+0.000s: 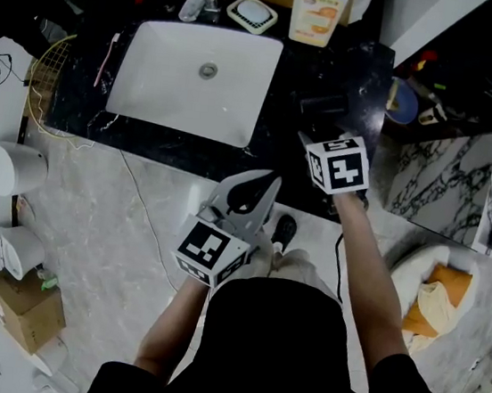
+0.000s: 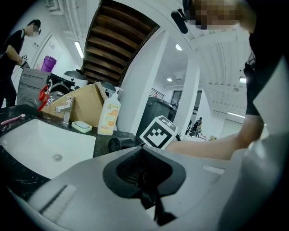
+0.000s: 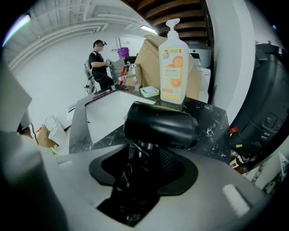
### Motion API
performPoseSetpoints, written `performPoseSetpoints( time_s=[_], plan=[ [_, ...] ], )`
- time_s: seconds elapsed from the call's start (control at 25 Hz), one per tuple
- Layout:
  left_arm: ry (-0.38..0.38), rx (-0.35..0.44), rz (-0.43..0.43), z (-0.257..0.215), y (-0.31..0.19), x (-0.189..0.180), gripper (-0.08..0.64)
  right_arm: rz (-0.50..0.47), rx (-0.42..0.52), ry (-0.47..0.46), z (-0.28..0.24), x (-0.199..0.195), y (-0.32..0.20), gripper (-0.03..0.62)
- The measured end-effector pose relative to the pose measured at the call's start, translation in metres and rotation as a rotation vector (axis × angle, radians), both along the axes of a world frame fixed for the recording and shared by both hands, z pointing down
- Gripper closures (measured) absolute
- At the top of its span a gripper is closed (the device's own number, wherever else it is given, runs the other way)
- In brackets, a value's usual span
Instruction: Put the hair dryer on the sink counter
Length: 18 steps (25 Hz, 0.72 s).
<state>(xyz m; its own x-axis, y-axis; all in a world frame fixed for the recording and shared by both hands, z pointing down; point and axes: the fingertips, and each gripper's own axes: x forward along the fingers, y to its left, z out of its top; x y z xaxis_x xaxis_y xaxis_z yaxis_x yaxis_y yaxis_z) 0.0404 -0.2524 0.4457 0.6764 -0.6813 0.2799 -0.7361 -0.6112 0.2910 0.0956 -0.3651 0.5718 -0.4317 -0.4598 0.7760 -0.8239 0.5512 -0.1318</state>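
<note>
The black hair dryer (image 1: 323, 102) (image 3: 160, 125) is over the right part of the black marble sink counter (image 1: 359, 58), barrel level, beside the white basin (image 1: 194, 81). My right gripper (image 1: 314, 126) (image 3: 134, 180) is shut on its handle, which runs down between the jaws. I cannot tell if the dryer rests on the counter. My left gripper (image 1: 251, 190) (image 2: 148, 182) hangs lower, in front of the counter edge, shut with nothing in it. From the left gripper view the dryer (image 2: 116, 143) shows behind the right gripper's marker cube.
An orange-labelled soap bottle (image 1: 319, 8) (image 3: 174, 67) and a soap dish (image 1: 252, 14) stand at the counter's back. A pink toothbrush (image 1: 107, 56) lies left of the basin. The dryer's black cord (image 1: 340, 248) hangs down. A cardboard box (image 1: 25, 306) sits on the floor; a person (image 3: 99, 63) stands far off.
</note>
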Motion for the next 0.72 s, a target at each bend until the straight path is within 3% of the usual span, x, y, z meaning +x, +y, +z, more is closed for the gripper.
performPoseSetpoints(
  time_s=[0.48,0.72],
  plan=[
    [0.000,-0.016,-0.015,0.0022,0.0046,-0.0030,0.561,-0.014,0.014,0.053,0.0022,-0.0002,-0.0026,0.380],
    [0.002,-0.003,-0.024,0.0025,0.0052,-0.0055,0.561,-0.009,0.018,0.036,-0.0005,-0.0053,-0.0029,0.382]
  ],
)
